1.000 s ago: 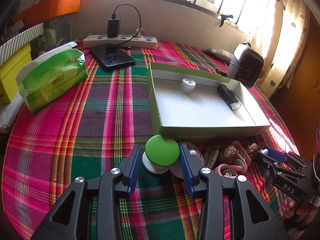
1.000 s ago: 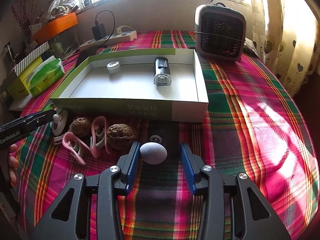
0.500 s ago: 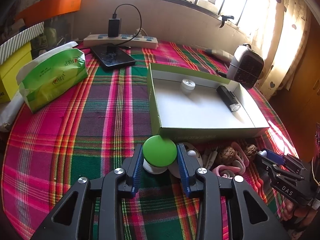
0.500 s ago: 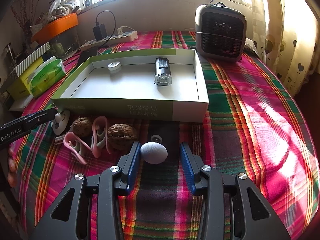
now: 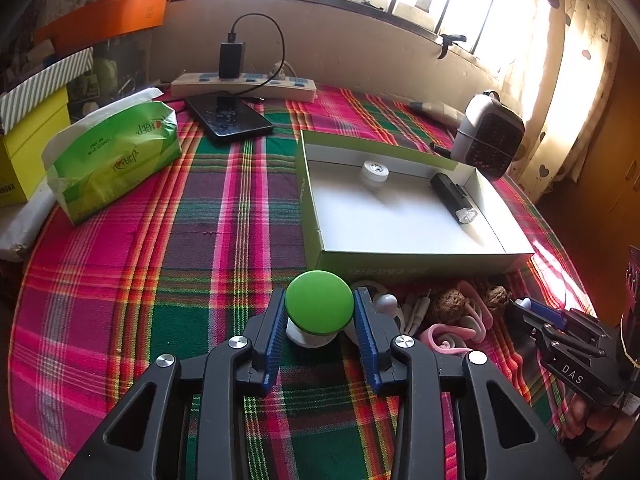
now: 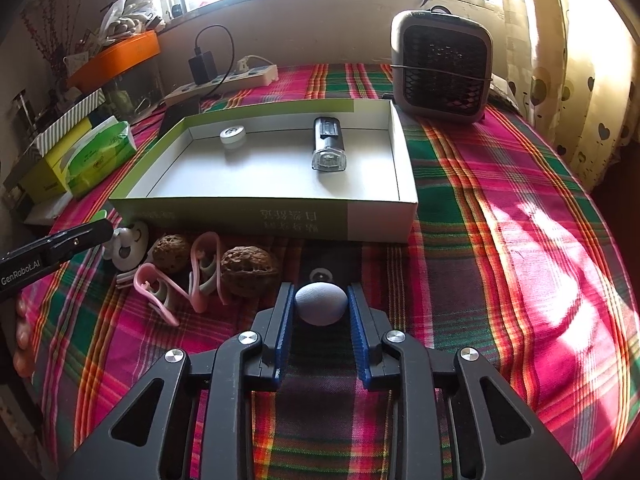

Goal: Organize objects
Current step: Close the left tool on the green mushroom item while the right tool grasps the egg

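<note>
Right wrist view shows the right claw (image 6: pixel 321 304), jaws just closing, pinching the grey egg-shaped object (image 6: pixel 321 304) on the bench while the left claw (image 5: pixel 319 309) clamps the green-topped knob (image 5: pixel 319 302); both should lift straight before crossing the box (image 6: pixel 372 222) wall ahead.

Pink, green and purple plaid cloth (image 5: pixel 120 280), green-walled white-floored box (image 6: pixel 256 216), green cap (image 5: pixel 319 307), pale grey egg (image 6: pixel 321 304), pink clips (image 6: pixel 200 268), brown walnuts (image 6: pixel 250 270), green tissue pack (image 5: pixel 112 160), orange tray (image 5: pixel 104 20), blue-padded black tools (image 6: pixel 321 306).
</note>
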Tool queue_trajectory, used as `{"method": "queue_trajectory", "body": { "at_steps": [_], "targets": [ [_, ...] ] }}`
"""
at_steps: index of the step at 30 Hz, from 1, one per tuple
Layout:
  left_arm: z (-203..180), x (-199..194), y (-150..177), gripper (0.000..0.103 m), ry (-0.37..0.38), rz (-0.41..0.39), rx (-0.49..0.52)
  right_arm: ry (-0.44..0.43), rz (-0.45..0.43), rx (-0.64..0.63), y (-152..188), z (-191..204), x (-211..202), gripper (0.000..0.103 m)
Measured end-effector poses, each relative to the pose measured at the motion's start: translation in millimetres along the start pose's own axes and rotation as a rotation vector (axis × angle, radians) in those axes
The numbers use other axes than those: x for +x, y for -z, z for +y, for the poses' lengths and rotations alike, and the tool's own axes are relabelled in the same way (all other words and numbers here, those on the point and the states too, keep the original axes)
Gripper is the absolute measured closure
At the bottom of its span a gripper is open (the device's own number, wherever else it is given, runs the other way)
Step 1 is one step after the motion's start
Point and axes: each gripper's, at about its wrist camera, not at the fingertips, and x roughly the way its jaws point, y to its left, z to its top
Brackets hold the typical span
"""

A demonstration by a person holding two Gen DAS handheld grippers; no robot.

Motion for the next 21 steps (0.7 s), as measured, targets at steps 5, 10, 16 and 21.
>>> {"method": "queue_trajectory", "body": {
  "at_steps": [5,10,16,21],
  "targets": [
    [-0.4,-3.6,0.5,0.072,-0.001,-0.003,0.006,-0.002,-0.004,0.001,1.0,-0.4,-1.4,0.075],
    [0.5,-6.9,1.0,0.072,-0.003,-0.007,0.004,-0.006,-0.014,0.0,1.1,-0.4,-5.4,0.075],
    [-1.7,-13.8,-0.3,0.072,-0.002,-0.017,0.011,-0.013,-0.021,0.002,-0.1,-0.3,-9.5,0.075],
    [-4.5,-19.1,-2.6,0.072,0.001,-0.026,0.017,-0.018,-0.036,0.001,-3.2,0.7,-15.3,0.075]
  ]
}}
